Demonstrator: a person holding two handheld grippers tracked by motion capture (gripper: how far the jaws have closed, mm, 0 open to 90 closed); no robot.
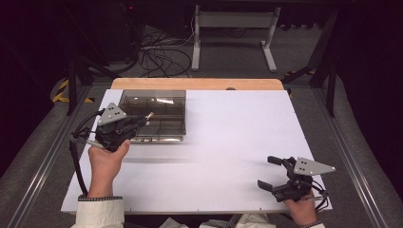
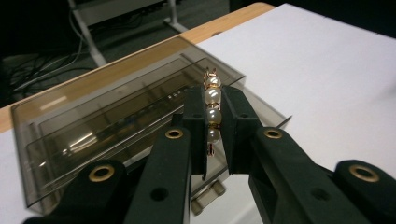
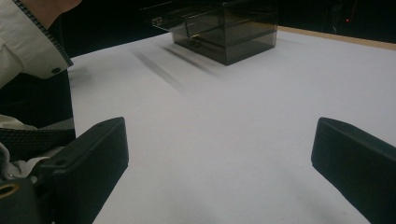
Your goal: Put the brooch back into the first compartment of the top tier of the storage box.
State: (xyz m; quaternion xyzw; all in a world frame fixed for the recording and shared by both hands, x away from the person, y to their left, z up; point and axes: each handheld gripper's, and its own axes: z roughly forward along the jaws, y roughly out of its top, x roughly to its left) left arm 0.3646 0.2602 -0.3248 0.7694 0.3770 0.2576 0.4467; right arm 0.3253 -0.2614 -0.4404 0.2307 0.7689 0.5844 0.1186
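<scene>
left gripper (image 2: 214, 122), at 9 o'clock on the table (image 1: 228, 142), pinches a pearl strip (image 2: 211, 109), long axis along the jaws, over the smoky box (image 1: 159, 114) at its 1 o'clock. right gripper (image 1: 275, 173), at 4 o'clock, gapes wide, holding nothing, well apart from box.

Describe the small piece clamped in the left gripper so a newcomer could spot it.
Start at the white table top and find the smoked transparent plastic compartment box at its far left. Just in front of it the left gripper is shut on a short gold-wire pearl strand, standing upright between the jaws. It is the only beaded item: four round white pearls in a row with a gold loop on top.
</scene>
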